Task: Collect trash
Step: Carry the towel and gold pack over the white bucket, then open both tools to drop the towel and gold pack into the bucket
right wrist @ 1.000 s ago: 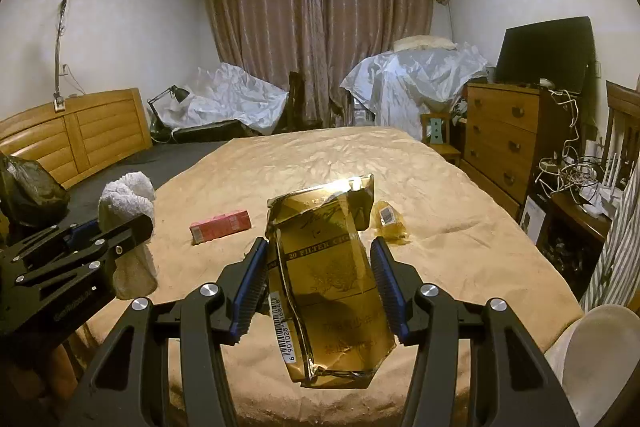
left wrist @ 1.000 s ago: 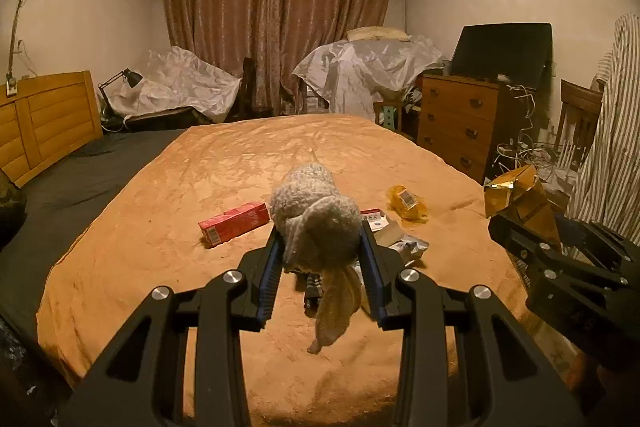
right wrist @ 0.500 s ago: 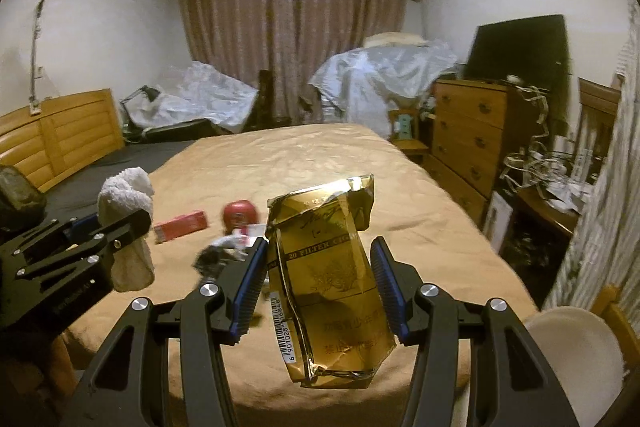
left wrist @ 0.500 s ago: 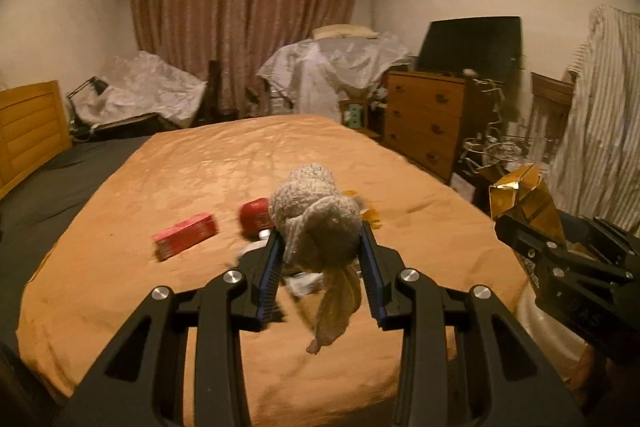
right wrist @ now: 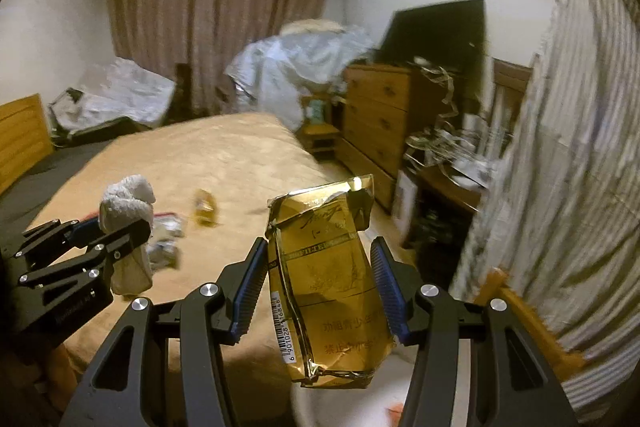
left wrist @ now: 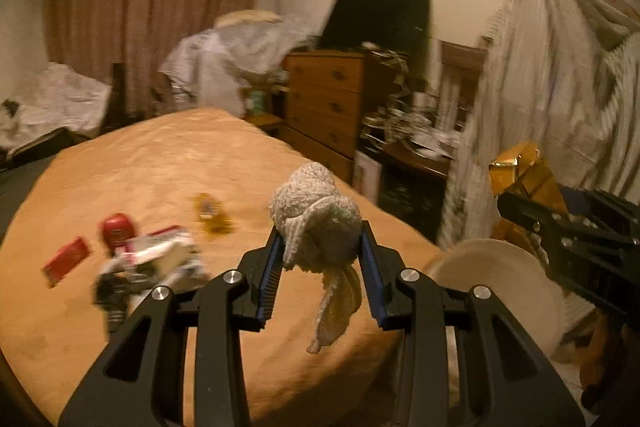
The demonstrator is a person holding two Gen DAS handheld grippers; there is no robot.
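Left gripper (left wrist: pixel 320 259), lower centre of the left wrist view, clamped on a wadded whitish cloth (left wrist: pixel 316 223) whose loose tail hangs below the blue pads; to its left on the orange bedspread (left wrist: pixel 160 163) lie a red box (left wrist: pixel 66 261), a red round item (left wrist: pixel 118 227), a blurred heap of wrappers (left wrist: pixel 152 263) and a yellow wrapper (left wrist: pixel 212 213). Right gripper (right wrist: pixel 320 291), lower centre of the right wrist view, clamped on a crumpled gold cigarette carton (right wrist: pixel 324 283) held upright, barcode at its lower left. A white round bin (left wrist: pixel 496 279) sits at lower right of the left wrist view, beside the bed's corner
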